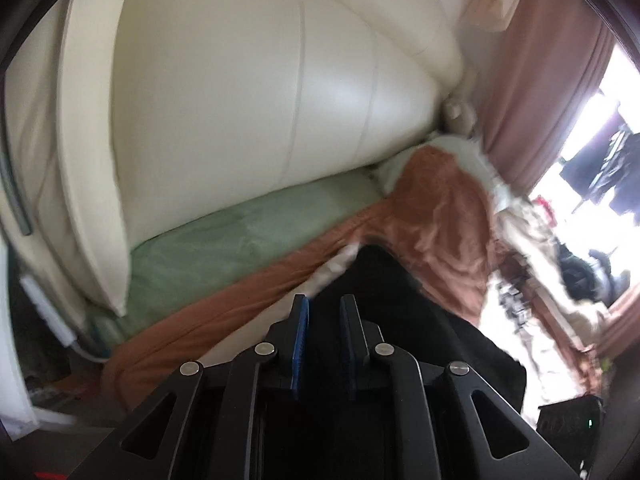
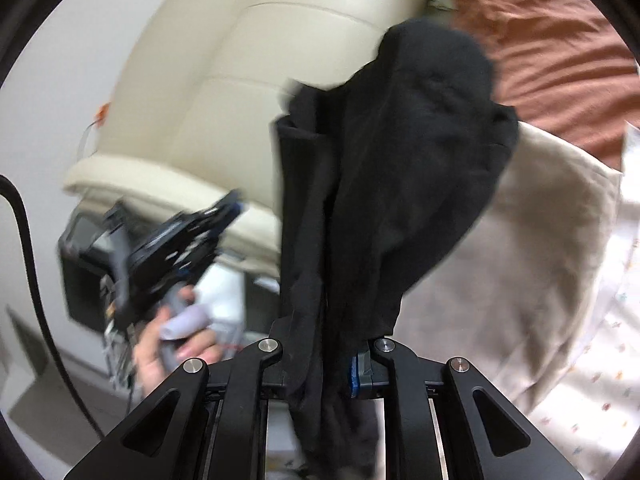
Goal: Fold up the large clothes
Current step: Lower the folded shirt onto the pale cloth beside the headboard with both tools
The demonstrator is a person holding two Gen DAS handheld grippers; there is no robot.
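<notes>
A black garment (image 2: 396, 160) hangs bunched in front of the right wrist camera. My right gripper (image 2: 324, 356) is shut on it, with cloth draped over both fingers. The garment also shows in the left wrist view (image 1: 400, 320), just beyond my left gripper (image 1: 325, 304). The left gripper's fingers stand slightly apart with nothing visibly between them. The left gripper also shows blurred in the right wrist view (image 2: 176, 248), held in a hand to the left of the garment and apart from it.
A cream padded headboard (image 1: 248, 112) stands behind a bed with a green sheet (image 1: 240, 232) and a rust-orange blanket (image 1: 440, 216). A beige pillow (image 2: 520, 240) lies on a white patterned sheet (image 2: 600, 340). Pink curtains (image 1: 548, 80) and a bright window are at right.
</notes>
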